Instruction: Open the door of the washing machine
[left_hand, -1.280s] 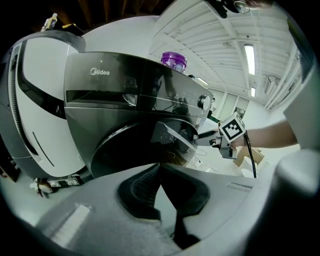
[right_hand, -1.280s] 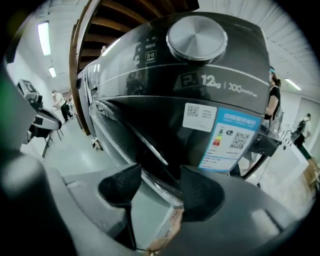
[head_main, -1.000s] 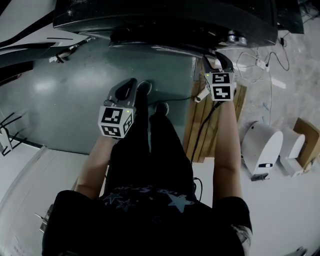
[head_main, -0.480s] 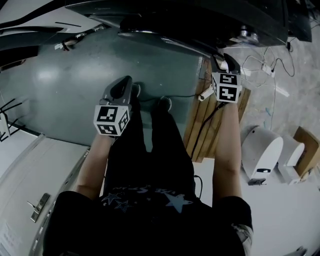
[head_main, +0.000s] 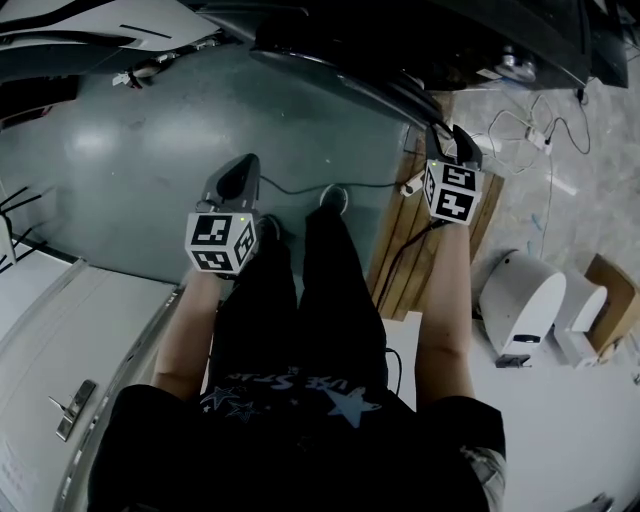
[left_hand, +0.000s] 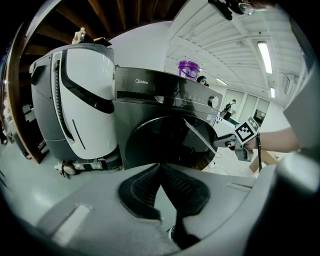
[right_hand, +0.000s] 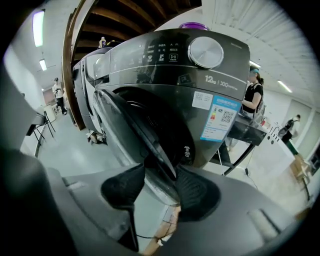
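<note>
Right gripper view: the right gripper (right_hand: 159, 176) pinches the outer rim of the door (right_hand: 130, 125), which stands partly swung out from the front of the washing machine (right_hand: 210, 95). Gripping the free edge probably gives the best leverage for swinging it wider. The left gripper (left_hand: 160, 167), pads pressed together on nothing, hangs well in front of the washing machine, apparently kept out of the door's path.

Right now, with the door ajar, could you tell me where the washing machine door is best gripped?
Grip the door at its free rim, the thin edge standing out from the washing machine, coming from the front with one pad on each face. The right tool is clamped there now.
</note>
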